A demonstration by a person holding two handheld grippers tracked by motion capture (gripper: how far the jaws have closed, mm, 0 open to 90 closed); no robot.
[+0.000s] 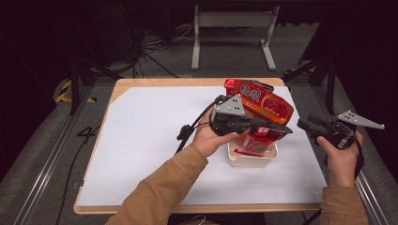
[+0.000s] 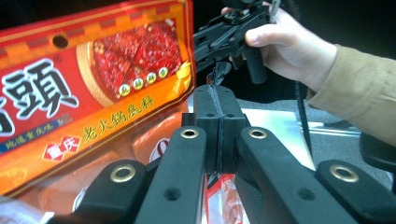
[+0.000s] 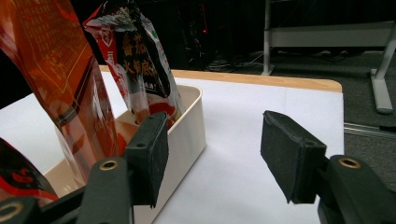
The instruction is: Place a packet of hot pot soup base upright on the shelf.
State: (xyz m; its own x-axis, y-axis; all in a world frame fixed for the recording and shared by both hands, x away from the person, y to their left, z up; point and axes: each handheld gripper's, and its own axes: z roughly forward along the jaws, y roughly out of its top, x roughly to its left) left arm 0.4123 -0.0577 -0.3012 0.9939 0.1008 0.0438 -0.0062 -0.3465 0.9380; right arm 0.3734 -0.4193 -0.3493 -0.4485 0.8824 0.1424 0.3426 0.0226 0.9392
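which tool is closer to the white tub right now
Left. The left tool is directly above the white tub, among the red packets standing in it, jaws shut. The right tool is off to the tub's right side, apart from it, jaws open.

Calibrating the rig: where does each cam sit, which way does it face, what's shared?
High view: above the person's side, looking forward and down at the white-covered wooden table; both forearms, left gripper, right gripper.
Left gripper view: on the left gripper, jaws shut, facing the large red foil seasoning packet and the person's right hand.
Right gripper view: on the right gripper, jaws apart, facing the cream rectangular plastic tub.
Shared: packet and tub in the high view.
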